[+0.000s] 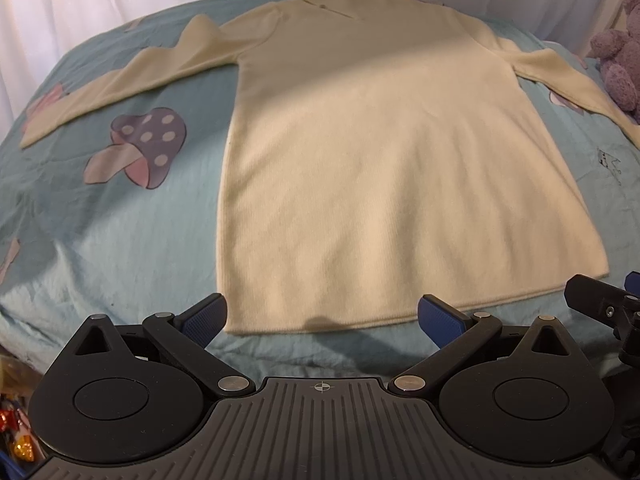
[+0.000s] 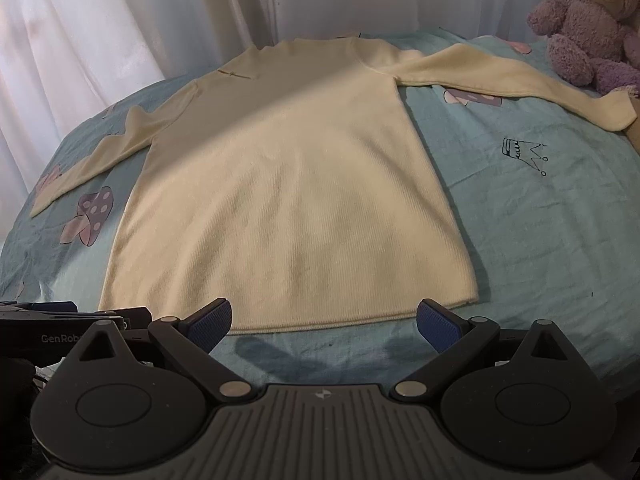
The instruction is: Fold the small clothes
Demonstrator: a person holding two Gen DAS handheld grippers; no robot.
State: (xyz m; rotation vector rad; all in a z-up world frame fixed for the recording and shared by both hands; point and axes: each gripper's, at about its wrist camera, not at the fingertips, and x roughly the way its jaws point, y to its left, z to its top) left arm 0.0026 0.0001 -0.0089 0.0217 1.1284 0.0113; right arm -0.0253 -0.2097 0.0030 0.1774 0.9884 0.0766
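Across blue mushroom-print bedsheet (image 2: 520,220) (white curtain (image 2: 100,40) behind), flat cream sweater (image 2: 288,200).

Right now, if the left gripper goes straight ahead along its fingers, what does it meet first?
Probably the cream sweater: its bottom hem lies right between the open left gripper fingers. Nothing else shows in that line, though height above the blue bedsheet is unclear.

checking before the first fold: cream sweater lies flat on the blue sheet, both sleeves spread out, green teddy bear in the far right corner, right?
Only the colour is off: the teddy bear is purple, as the right wrist view shows. The cream sweater does lie flat on the blue sheet, sleeves spread.
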